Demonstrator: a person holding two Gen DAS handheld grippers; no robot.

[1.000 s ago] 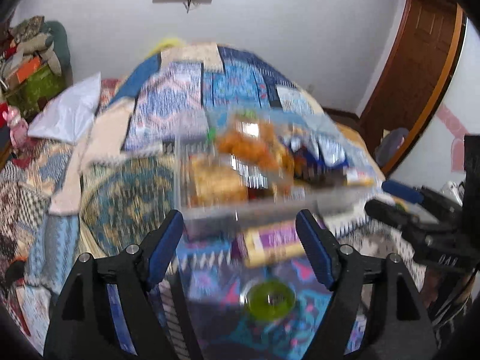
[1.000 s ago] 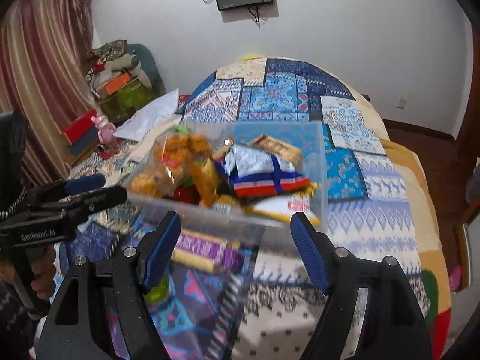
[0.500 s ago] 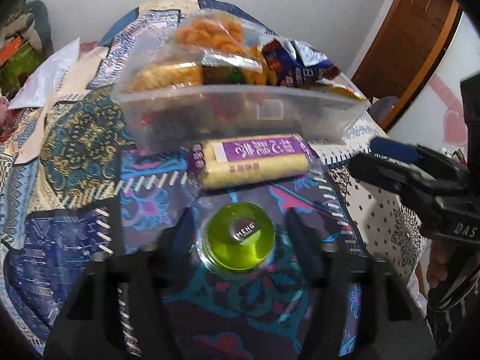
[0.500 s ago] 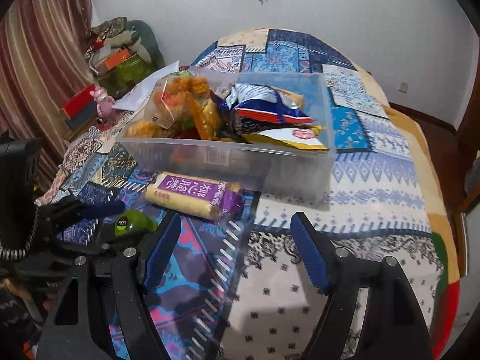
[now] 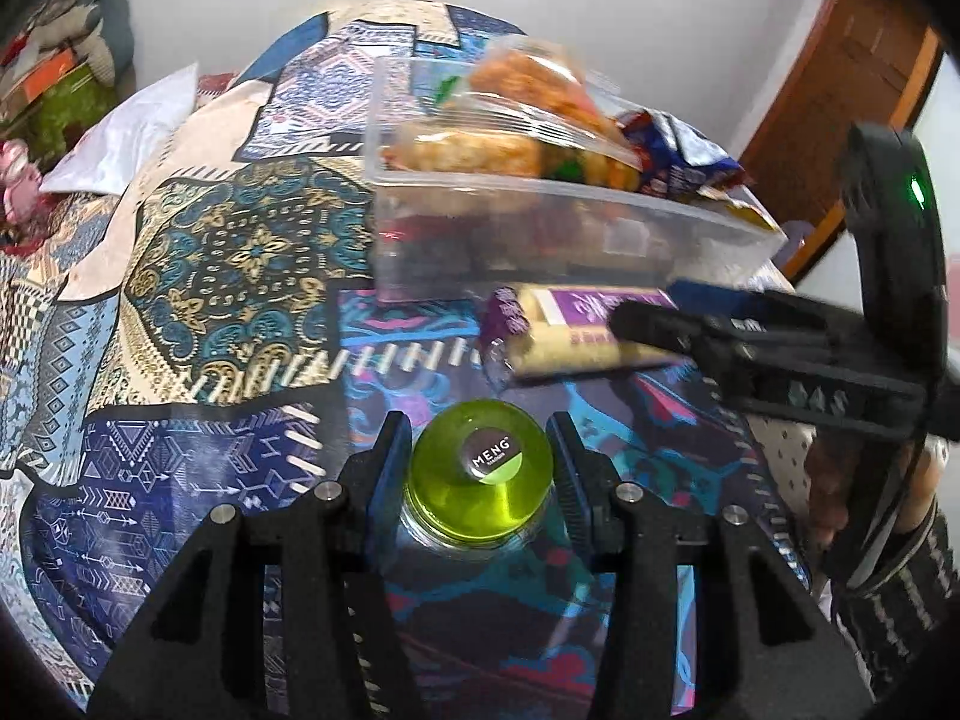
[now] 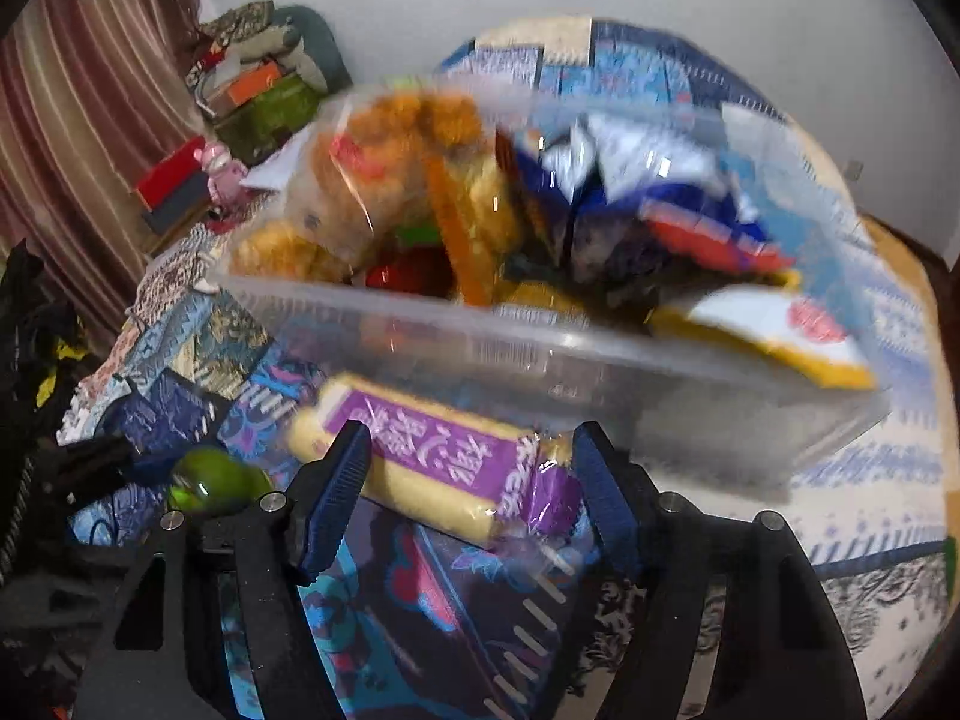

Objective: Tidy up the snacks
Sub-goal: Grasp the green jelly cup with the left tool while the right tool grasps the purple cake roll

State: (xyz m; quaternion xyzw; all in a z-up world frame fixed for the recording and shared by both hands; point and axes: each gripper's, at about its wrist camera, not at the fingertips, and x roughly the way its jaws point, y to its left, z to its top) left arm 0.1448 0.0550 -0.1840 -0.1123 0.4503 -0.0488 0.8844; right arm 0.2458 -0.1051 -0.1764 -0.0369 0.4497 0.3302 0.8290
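A green jelly cup (image 5: 480, 480) with a MENG label lies on the patterned bedspread, and my left gripper (image 5: 480, 468) is shut on it, fingers (image 5: 390, 468) against both sides. A purple-and-yellow snack bar (image 6: 444, 468) lies in front of a clear plastic bin (image 6: 600, 372) full of snack bags. My right gripper (image 6: 468, 498) is open and straddles the bar's right end, fingertips (image 6: 336, 492) either side, not clamped. In the left wrist view the right gripper (image 5: 750, 342) reaches in over the bar (image 5: 564, 330). The jelly cup also shows in the right wrist view (image 6: 210, 480).
The bin (image 5: 540, 240) sits mid-bed on the quilt (image 5: 240, 252). A white pillow (image 5: 126, 138) lies at the left. Boxes and clutter (image 6: 252, 96) stand by the curtain. A wooden door (image 5: 840, 108) is at the right.
My left gripper has come down over the green jelly cup and shut on it. My right gripper has moved forward and down until its fingers straddle the purple snack bar.
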